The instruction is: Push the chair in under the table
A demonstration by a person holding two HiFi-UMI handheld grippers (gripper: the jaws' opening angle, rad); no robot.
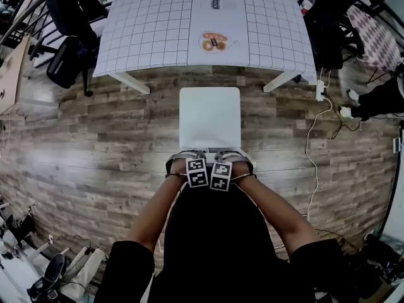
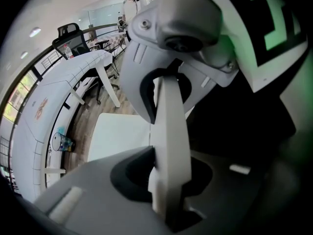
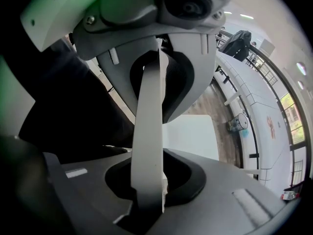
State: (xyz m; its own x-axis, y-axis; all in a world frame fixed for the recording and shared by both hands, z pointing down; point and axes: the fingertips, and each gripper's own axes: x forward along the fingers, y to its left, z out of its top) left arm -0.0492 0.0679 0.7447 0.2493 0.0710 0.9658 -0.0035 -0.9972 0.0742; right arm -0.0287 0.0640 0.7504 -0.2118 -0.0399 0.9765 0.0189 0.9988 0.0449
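Chair (image 1: 209, 115) short of the surface (image 1: 158, 36), push in hand
Backrest (image 1: 208, 153) is clamped in left tool (image 2: 168, 151) and right tool (image 3: 149, 146); forward shove needed

The legs of the chair (image 1: 209, 115) are hidden under its seat, and its back rim is covered by the left gripper (image 1: 197, 172) and right gripper (image 1: 220, 175). Past the chair, the far end of the surface (image 1: 158, 24) is cut off by the top edge. The sticker (image 1: 214, 42) nearest the chair is too small to make out.
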